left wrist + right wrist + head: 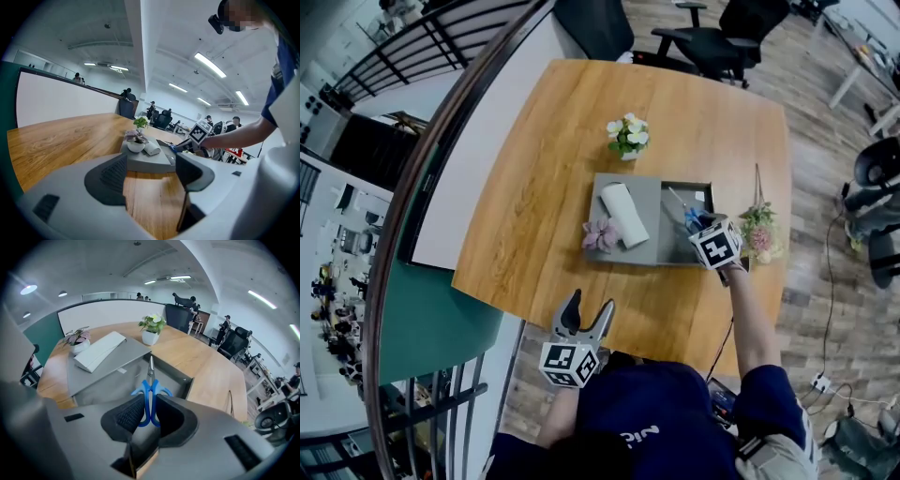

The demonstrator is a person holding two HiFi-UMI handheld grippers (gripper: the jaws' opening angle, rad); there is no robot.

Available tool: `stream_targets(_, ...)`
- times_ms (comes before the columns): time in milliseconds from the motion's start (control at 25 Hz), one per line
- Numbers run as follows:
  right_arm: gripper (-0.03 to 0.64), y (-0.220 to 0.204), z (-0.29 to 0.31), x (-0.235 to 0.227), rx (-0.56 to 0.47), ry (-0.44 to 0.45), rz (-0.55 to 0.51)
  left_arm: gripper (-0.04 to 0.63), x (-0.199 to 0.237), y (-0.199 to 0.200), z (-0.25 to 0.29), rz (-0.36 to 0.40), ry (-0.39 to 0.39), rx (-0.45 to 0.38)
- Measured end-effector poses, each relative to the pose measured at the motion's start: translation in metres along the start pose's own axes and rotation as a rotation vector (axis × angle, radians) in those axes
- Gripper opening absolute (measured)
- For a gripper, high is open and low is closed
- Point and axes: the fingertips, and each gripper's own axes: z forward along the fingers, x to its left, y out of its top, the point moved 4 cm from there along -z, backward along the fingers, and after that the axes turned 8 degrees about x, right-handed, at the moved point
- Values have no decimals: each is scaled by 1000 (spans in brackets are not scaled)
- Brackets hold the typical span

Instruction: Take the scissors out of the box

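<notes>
Your right gripper (150, 417) clamped scissors (150, 389) by blue handles, over open compartment of box (609, 253), right of centre. You needed straight lift, blades clearing wall. Left gripper (586, 321) released, empty.

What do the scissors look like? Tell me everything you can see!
The scissors have bright blue handle loops, plastic by the look, and slim silvery metal blades, closed together. The right gripper pinches the handles between its black pads. The blades point away from it, over the open part of the gray box.
</notes>
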Motion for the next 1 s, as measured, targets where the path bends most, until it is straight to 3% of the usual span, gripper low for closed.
stream_targets(1000, 94, 4, -123, 32, -335, -188, 10, 318, -20, 9, 12, 52, -127, -31)
